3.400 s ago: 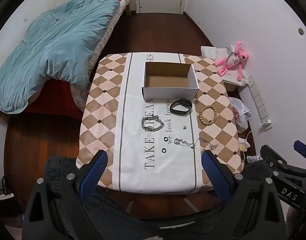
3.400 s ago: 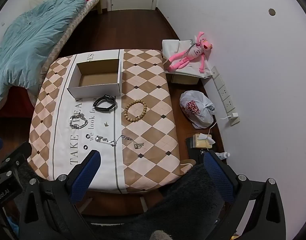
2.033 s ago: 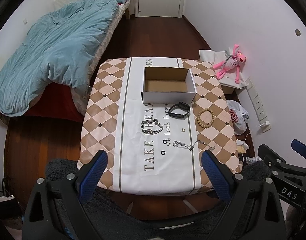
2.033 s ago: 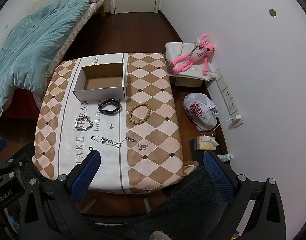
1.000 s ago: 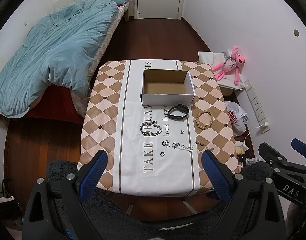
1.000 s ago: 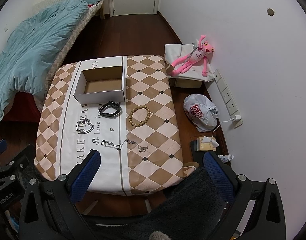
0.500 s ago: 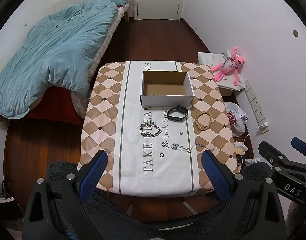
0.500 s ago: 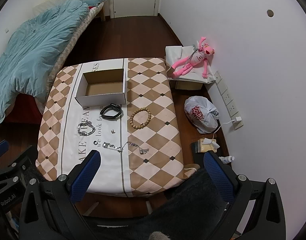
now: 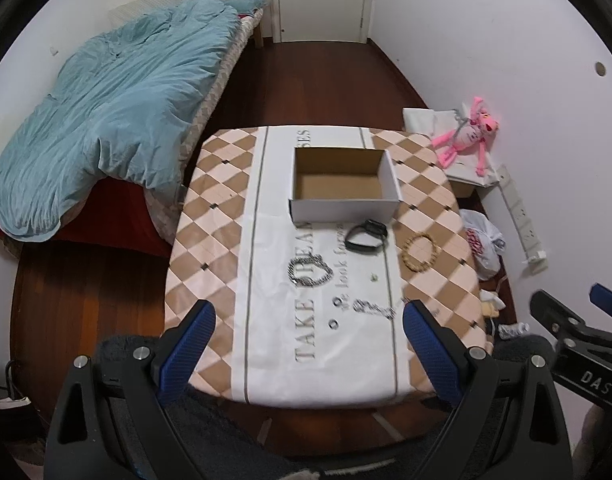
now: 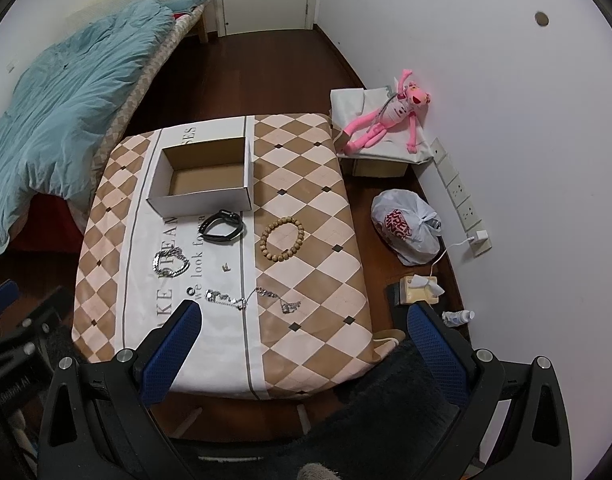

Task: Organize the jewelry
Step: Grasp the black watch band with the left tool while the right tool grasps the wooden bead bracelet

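An empty open cardboard box (image 9: 343, 178) (image 10: 203, 179) stands at the far middle of a small table covered with a checked cloth (image 9: 221, 216) (image 10: 314, 208). In front of it lie a black wristband (image 9: 366, 235) (image 10: 223, 227), a wooden bead bracelet (image 9: 419, 251) (image 10: 282, 239), a chunky silver chain (image 9: 309, 273) (image 10: 170, 264), a thin silver necklace (image 9: 376, 309) (image 10: 247, 298), small rings (image 9: 338, 303) (image 10: 190, 291) and a tiny earring (image 10: 226, 267). My left gripper (image 9: 308, 350) and right gripper (image 10: 303, 350) hover open, high above the table's near edge, holding nothing.
A bed with a blue duvet (image 9: 105, 112) is at the left. A pink plush toy (image 10: 386, 122) lies on a covered box by the right wall, with a plastic bag (image 10: 406, 226), tissue box (image 10: 420, 290) and power strip (image 10: 460, 194) on the floor. A door (image 9: 322, 0) is behind.
Both grippers have risen and drawn back from the table, so it looks smaller and farther. Nothing on the table has moved; both grippers stay open.
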Available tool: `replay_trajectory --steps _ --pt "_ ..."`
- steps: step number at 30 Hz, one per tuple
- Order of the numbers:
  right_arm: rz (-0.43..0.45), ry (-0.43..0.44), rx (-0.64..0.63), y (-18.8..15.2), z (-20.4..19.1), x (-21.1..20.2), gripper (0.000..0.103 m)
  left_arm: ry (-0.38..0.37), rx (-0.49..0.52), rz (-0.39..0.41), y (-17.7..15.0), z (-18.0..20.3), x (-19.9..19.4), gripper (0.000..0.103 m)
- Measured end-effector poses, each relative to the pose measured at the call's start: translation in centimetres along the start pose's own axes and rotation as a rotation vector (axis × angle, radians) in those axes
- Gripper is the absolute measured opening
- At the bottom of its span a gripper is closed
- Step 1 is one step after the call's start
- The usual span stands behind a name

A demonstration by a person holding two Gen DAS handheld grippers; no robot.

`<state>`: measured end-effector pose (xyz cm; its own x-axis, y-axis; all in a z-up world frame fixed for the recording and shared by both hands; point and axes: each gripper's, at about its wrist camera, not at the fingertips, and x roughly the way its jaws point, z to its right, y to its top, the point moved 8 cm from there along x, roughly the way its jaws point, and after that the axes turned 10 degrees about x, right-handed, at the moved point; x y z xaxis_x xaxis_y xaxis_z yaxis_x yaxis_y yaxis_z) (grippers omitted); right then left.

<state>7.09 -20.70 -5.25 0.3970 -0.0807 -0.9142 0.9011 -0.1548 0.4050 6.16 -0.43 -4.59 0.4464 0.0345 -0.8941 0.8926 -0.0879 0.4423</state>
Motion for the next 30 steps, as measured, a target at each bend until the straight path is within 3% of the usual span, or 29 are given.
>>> replay_trajectory --steps 5,9,12,22,24,26,30 --pt "-0.027 0.007 0.034 1.3 -0.1 4.0 0.103 0.052 -0.003 -0.028 1.7 -1.7 4.9 0.095" --pt "-0.071 0.009 0.071 2.5 -0.4 8.9 0.103 0.043 0.0 -0.077 2.4 -2.2 9.7 0.095" --pt "-0.112 -0.007 0.087 3.1 -0.3 13.3 0.102 0.022 0.009 -0.107 2.9 -1.8 13.2 0.095" --pt "-0.257 -0.017 0.142 3.2 0.2 26.1 0.083 -0.064 0.076 -0.207 4.1 2.0 23.1 0.093" --pt "-0.283 -0.01 0.155 3.1 0.2 27.8 0.079 -0.086 0.085 -0.223 4.2 2.8 24.6 0.091" --pt "-0.297 -0.006 0.163 3.0 0.3 29.1 0.075 -0.099 0.096 -0.24 4.1 3.5 25.7 0.082" --pt "-0.316 -0.007 0.182 2.7 0.9 31.1 0.073 -0.132 0.121 -0.269 3.8 4.8 27.4 0.078"
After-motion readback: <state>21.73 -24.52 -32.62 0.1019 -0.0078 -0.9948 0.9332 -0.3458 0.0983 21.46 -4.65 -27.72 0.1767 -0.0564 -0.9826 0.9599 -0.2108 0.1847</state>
